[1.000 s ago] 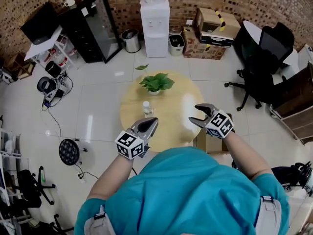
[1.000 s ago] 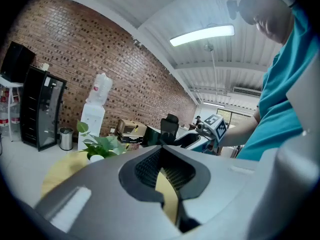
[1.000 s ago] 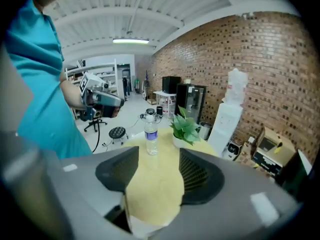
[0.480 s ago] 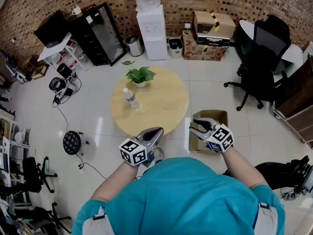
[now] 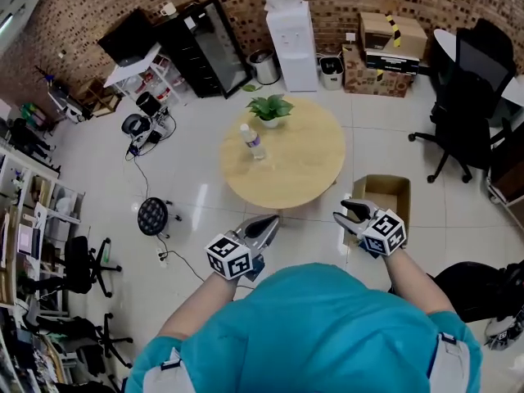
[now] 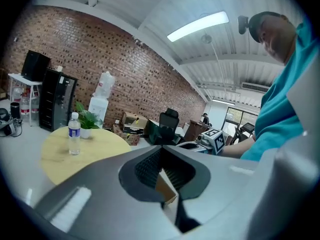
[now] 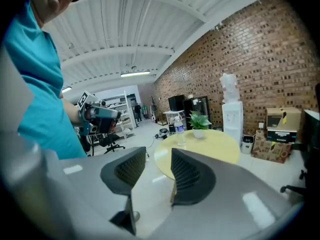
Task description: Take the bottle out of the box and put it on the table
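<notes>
Bottle [image 5: 252, 142]: clear plastic water bottle with a white cap and a blue label band. It stands on the round light-wood surface [image 5: 307, 166], near the potted green plant [image 5: 270, 109] but apart from it.
Bottle axis: long axis vertical, cap up, base flat on the surface. The head view draws it slanted; both gripper views show it upright.
Box [image 5: 383, 188]: open brown cardboard box on the white tiled floor, just beside the surface.
Left hand-held gripper [image 5: 273, 219]: jaw tips together, nothing between them. It is held in the air short of the surface's near edge.
Right hand-held gripper [image 5: 344, 211]: jaws partly apart, nothing between the pads. In the head view it overlaps the near corner of the box.
Head view only: the full round outline of the surface, the open top of the box, and the person's teal shirt.
Left gripper view only: the bottle in side profile, and the marker cube [image 6: 215, 138] of the right hand-held gripper.
Right gripper view only: the left hand-held gripper from the side, with bottle and plant almost in line beyond the jaws.
Writing: the gripper cubes carry black-and-white square markers. The print on the bottle label is too small to read.
</notes>
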